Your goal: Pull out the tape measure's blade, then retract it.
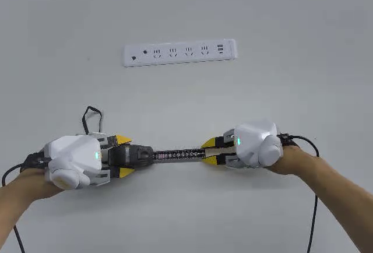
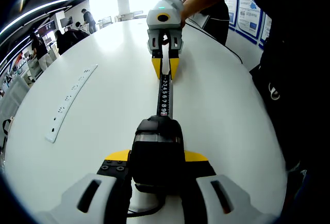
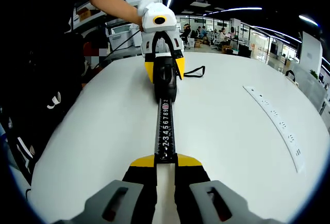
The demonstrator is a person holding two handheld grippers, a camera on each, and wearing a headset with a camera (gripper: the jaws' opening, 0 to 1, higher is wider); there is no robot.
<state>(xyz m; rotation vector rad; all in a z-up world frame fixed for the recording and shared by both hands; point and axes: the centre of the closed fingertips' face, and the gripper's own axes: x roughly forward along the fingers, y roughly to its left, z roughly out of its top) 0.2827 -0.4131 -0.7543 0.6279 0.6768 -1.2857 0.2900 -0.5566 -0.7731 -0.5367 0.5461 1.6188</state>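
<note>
Far left: holding the tape measure case [image 1: 140,155] in the left tongs [image 1: 125,155], yellow tips pressed against both sides of it, low over the bench [image 1: 186,218]. Can't tell whether resting on the bench or held just off it. Noting the black strap [image 1: 90,116] lying loose behind those tongs.

Moving right from the case mouth: reading the blade [image 1: 178,155] out as one short straight run, printed digits face up, stretched between the two tongs on a single line. Looks taut, no sag or kink visible.

Right end: pinching the blade's free end in the right tongs [image 1: 208,151], closed flat on it, pointed head-on at the left tongs. Ignoring the white power strip [image 1: 179,52] on the far side of both tongs, well apart.

Status, as a judgement: calling the pull-out underway or close to done, with only a short length exposed. Nothing of the retract step done yet. Remaining: maybe a bit more draw, then feeding the whole blade back into the case. Better to walk the right tongs toward the case with grip kept than to release outright; risking snap-back and a whipping tip otherwise. Can't make out any lock state.
</note>
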